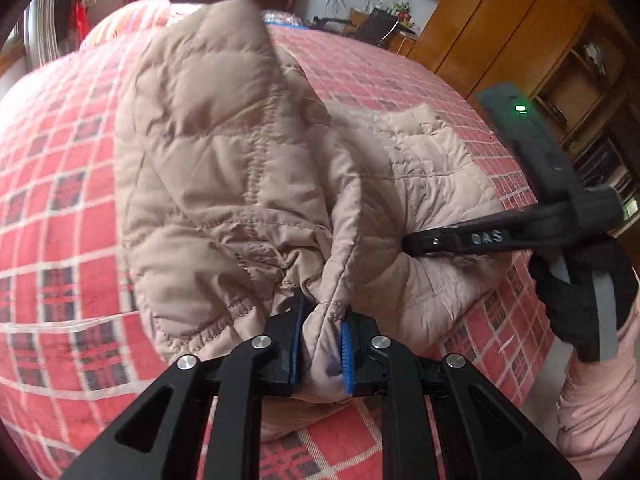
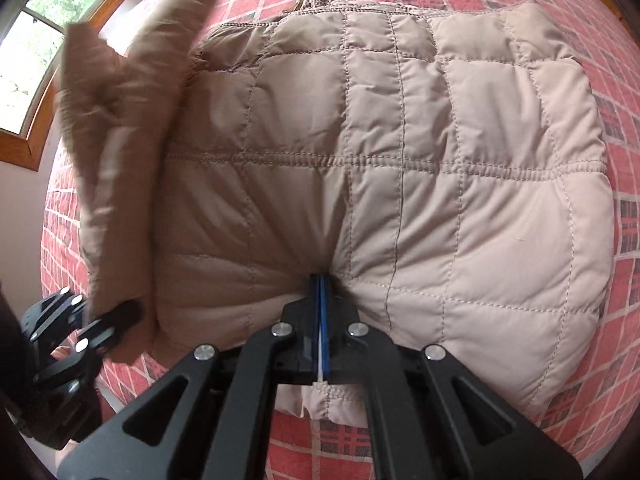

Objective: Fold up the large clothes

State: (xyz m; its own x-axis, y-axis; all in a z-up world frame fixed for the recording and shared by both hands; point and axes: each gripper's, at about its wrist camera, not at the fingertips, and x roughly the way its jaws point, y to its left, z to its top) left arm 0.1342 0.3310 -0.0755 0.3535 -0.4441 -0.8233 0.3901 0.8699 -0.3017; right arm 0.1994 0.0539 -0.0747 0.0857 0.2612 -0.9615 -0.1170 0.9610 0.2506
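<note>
Beige quilted puffer jacket (image 2: 400, 152) lies spread on the bed, body flat, square stitched panels up. One side of it is lifted off the bed and bunched: my left claw (image 1: 322, 344) is clamped on a gathered fold of that raised part, blue pads (image 1: 347, 344) pressing the fabric from both sides. My right claw (image 2: 322, 332) is pinched tight on the jacket's near edge at the hem, blue pads together with a thin layer of cloth between them. In the left wrist view the right claw comes in from the right side with its tip against the jacket; raised letters on its finger read roughly "DAS", and a green light (image 1: 521, 109) glows on its body. Bed cover (image 2: 616, 32) is red plaid with white lines. Wooden wardrobe (image 1: 500, 28) stands past the bed, window (image 2: 44, 40) off the other side. Pink quilted sleeve (image 1: 600, 400) shows at the right edge.
</note>
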